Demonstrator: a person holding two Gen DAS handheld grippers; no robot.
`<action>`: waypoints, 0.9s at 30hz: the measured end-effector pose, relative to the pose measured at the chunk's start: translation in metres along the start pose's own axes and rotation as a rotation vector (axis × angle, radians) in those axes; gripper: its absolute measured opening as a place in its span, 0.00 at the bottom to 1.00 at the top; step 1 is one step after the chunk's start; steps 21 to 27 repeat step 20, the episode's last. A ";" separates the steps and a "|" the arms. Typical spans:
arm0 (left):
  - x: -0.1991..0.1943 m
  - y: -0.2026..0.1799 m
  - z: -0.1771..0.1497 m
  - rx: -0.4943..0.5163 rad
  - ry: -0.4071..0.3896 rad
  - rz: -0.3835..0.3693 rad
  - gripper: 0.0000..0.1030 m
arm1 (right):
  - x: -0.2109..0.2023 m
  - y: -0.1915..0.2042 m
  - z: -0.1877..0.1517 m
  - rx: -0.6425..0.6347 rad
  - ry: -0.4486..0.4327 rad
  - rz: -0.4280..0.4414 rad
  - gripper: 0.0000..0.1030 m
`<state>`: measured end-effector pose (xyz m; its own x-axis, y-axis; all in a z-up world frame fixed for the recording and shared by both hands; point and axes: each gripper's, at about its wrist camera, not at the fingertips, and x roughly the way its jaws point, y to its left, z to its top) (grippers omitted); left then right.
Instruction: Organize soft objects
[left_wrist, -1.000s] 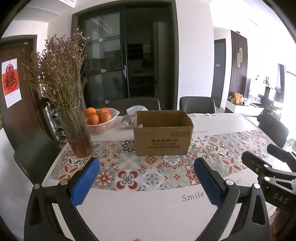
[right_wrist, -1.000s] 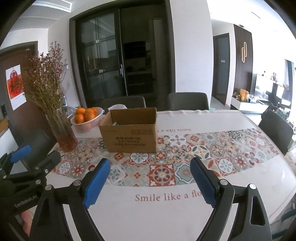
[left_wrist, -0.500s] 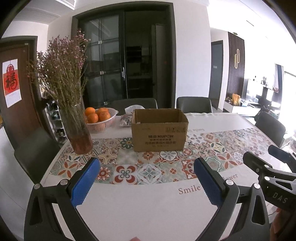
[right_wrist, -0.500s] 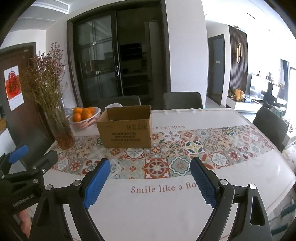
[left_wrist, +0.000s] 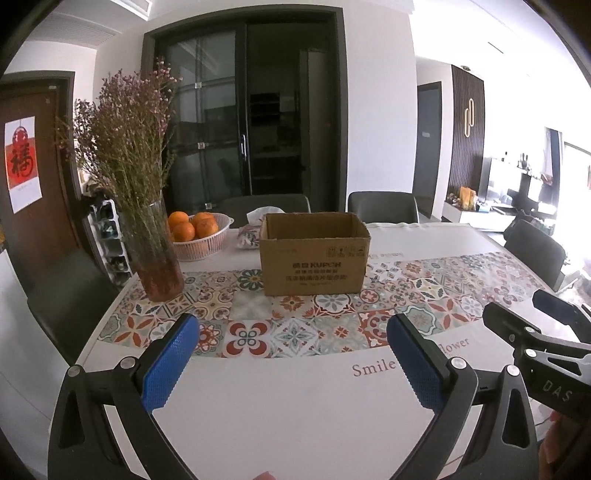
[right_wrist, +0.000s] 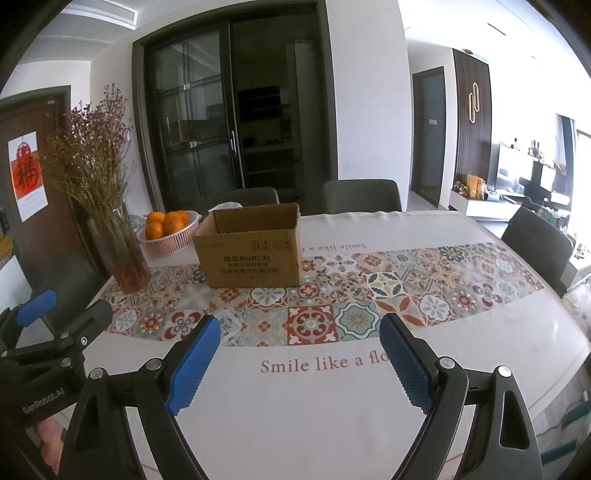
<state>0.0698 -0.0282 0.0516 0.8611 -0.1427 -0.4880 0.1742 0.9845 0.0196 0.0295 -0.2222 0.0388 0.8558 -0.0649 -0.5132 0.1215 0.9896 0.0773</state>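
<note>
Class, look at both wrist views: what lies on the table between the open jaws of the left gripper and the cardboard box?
Only patterned tablecloth: no object lies between the left gripper and the cardboard box. The left wrist view shows it best.

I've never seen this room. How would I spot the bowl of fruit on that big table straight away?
Start at the dining table with the patterned tile runner and look to its far left end. There a tall glass vase of dried flowers stands, with an open cardboard box to its right. The white slatted fruit basket sits just behind and between them, the only thing holding bright oranges.
</note>
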 end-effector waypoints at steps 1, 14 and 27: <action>0.000 0.000 0.000 0.000 -0.001 0.001 1.00 | -0.001 0.000 -0.001 0.000 -0.002 0.001 0.87; -0.002 0.001 -0.002 -0.005 -0.002 -0.026 1.00 | -0.004 0.001 -0.002 -0.004 -0.006 0.008 0.87; 0.002 0.000 -0.004 -0.010 0.011 -0.031 1.00 | -0.003 0.001 -0.002 -0.005 -0.002 0.009 0.87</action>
